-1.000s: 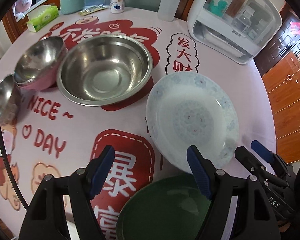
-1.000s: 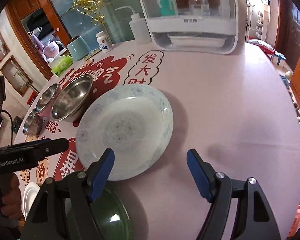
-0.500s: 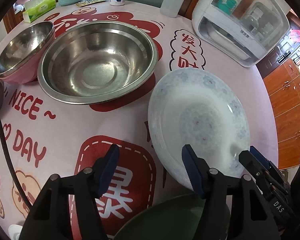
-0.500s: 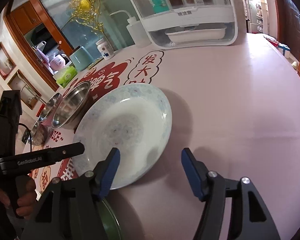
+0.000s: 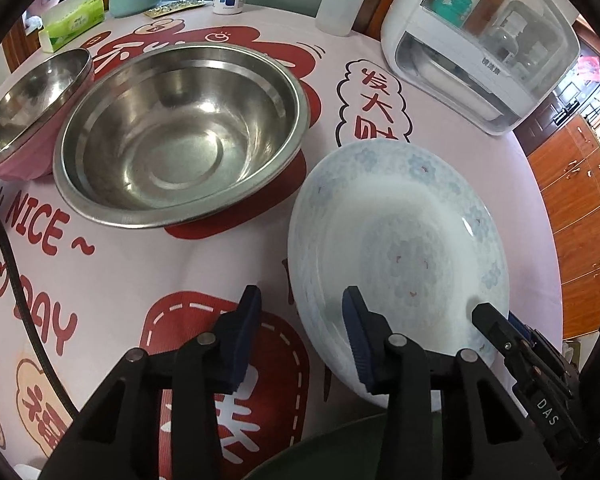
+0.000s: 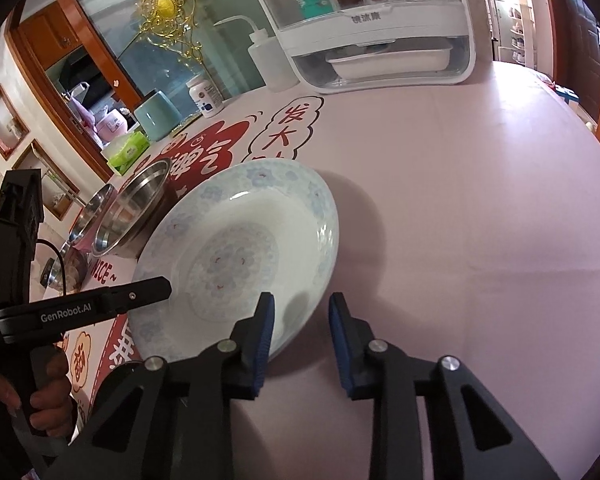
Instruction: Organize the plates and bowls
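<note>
In the left wrist view, your left gripper [image 5: 300, 340] straddles the near-left rim of the white floral plate [image 5: 400, 240]: one finger [image 5: 242, 336] stands outside over the table [image 5: 160, 268], the other [image 5: 358, 340] over the plate's inner slope. The jaws have just been closing; the pads do not yet press the rim. The large steel bowl [image 5: 180, 132] lies upper left, near that rim.

In the right wrist view, your right gripper [image 6: 300, 340] brackets the plate's [image 6: 240, 256] lower-right rim, fingers likewise closing and not yet pinching. Bare table [image 6: 480, 220] extends right. The green plate [image 5: 340, 452] sits at the bottom edge.
</note>
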